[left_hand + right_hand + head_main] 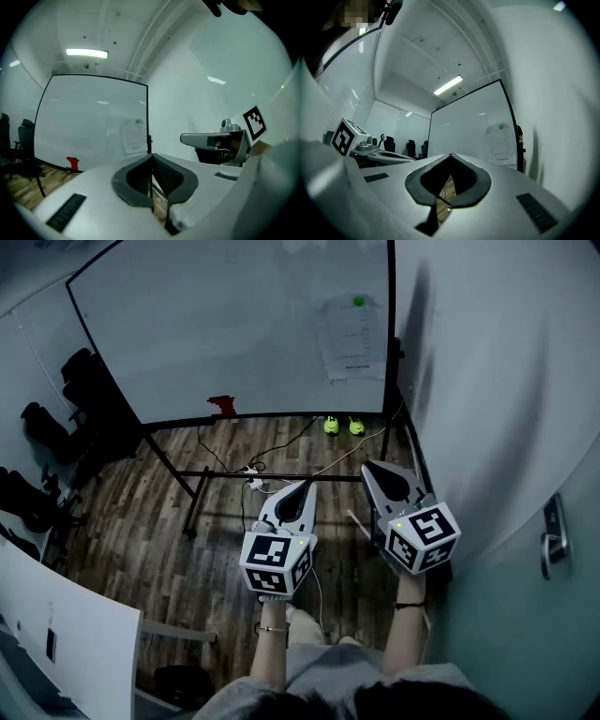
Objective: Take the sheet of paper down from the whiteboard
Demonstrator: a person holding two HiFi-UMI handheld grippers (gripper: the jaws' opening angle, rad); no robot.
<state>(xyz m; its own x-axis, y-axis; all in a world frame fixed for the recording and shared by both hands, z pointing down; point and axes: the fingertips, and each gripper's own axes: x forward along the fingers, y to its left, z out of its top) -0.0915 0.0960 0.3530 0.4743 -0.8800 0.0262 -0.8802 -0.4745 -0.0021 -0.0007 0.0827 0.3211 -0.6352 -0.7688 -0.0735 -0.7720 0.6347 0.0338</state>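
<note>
Facing whiteboard (234,324), sheet of paper (352,338) untouched; left hand-held gripper (302,486), right hand-held gripper (367,465) closed, empty; next we reach, open.

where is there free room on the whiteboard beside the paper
Left of the sheet of paper the whiteboard is bare, down to the red object on its ledge. Right of the sheet is tight: frame, then wall.
</note>
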